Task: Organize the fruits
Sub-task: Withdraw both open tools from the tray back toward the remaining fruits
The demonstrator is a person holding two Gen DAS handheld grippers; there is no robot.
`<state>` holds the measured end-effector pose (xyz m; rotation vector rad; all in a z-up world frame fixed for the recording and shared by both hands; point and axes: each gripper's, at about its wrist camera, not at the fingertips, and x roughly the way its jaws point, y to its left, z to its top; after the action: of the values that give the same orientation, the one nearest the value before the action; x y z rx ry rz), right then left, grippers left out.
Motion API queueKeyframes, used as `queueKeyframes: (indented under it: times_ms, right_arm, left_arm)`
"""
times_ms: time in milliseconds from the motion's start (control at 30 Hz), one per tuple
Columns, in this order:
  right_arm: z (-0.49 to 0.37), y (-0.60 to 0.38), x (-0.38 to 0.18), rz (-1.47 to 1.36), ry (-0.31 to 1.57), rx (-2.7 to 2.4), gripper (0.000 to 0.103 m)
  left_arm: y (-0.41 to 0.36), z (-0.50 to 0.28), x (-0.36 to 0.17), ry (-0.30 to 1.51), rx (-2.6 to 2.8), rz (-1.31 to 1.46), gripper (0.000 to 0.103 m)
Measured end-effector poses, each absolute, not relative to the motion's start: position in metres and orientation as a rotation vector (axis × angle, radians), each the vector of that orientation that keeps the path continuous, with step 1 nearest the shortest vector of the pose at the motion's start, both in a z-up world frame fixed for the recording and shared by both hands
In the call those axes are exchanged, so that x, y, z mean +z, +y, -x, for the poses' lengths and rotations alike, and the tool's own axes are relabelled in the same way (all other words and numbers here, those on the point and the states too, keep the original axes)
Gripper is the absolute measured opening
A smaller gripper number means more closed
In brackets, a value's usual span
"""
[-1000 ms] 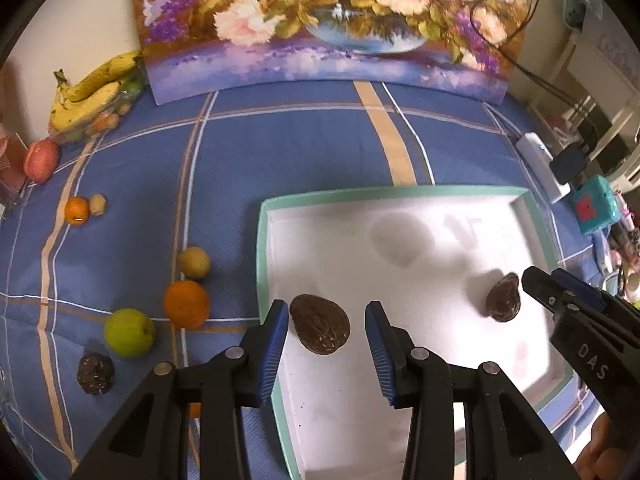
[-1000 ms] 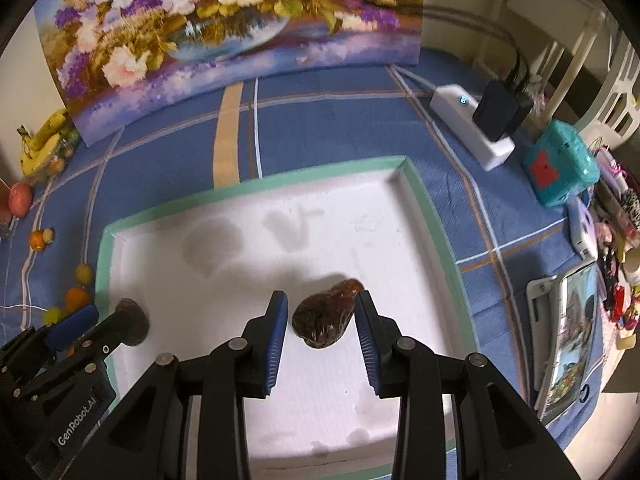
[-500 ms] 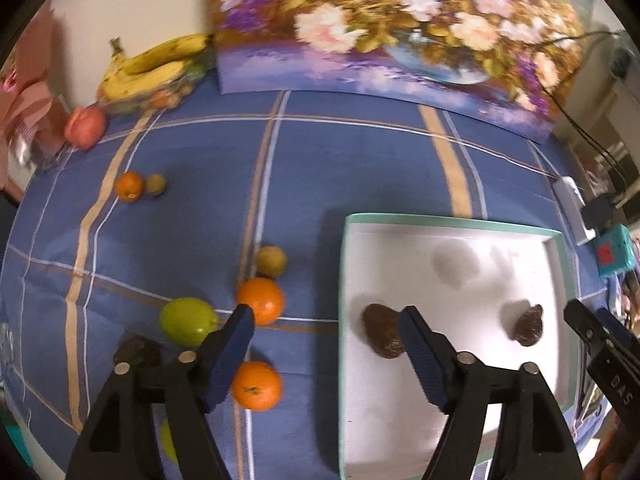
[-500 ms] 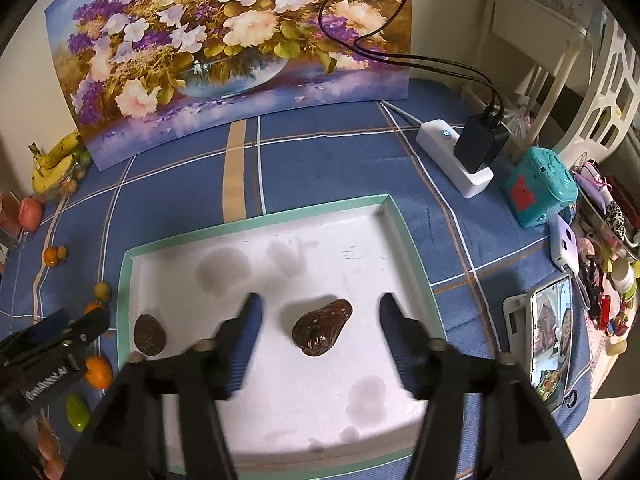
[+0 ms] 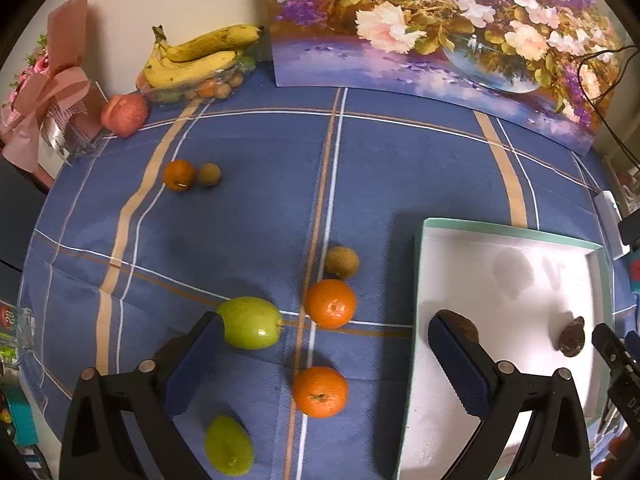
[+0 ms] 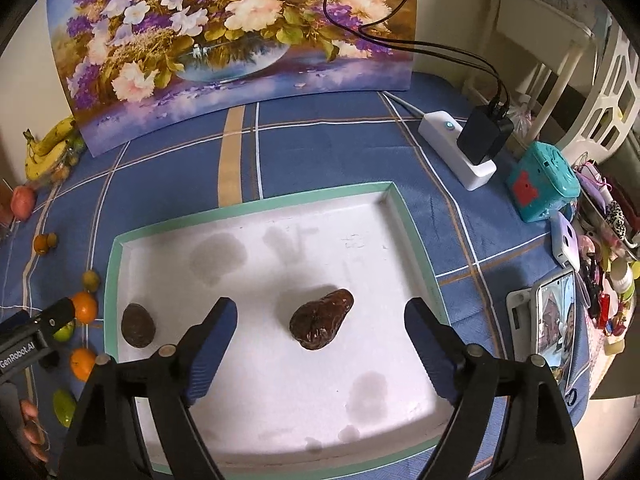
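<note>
Left tool [image 5: 320,364]: jaws spread wide, empty, over an orange [image 5: 319,391] at lower centre. Right tool [image 6: 320,344]: jaws wide, empty, over a brown fruit [image 6: 320,320] in the white tray [image 6: 256,208]. Bananas [image 5: 196,60] lie upper left.

the left wrist view looked down from above the blue cloth [image 5: 248,208], facing the back wall, with the flower painting [image 5: 440,28] across the upper right of the frame and the white tray [image 5: 520,280] cut off at the lower right. the right wrist view sat close over the same tray [image 6: 256,400], which filled the frame's centre, and faced the same painting [image 6: 224,36] at the top. both views shared the tray, its two dark fruits, the painting, the bananas and the oranges. each camera also caught the other gripper at its frame edge: lower right in the left view, lower left in the right view.
</note>
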<state>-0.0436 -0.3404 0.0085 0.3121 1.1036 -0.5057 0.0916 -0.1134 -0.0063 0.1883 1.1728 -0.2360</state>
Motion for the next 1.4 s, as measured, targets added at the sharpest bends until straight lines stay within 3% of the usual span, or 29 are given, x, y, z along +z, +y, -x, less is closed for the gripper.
queueKeyframes:
  times_ms: [833, 1400]
  right_arm:
    - [0.042, -0.302, 0.013, -0.367, 0.996, -0.374, 0.087]
    - [0.018, -0.267, 0.014, -0.422, 1.011, -0.253, 0.087]
  left_arm:
    - [-0.061, -0.098, 0.022, 1.043, -0.302, -0.234, 0.103]
    - [0.007, -0.122, 0.036, 1.053, -0.345, 0.002, 0.103]
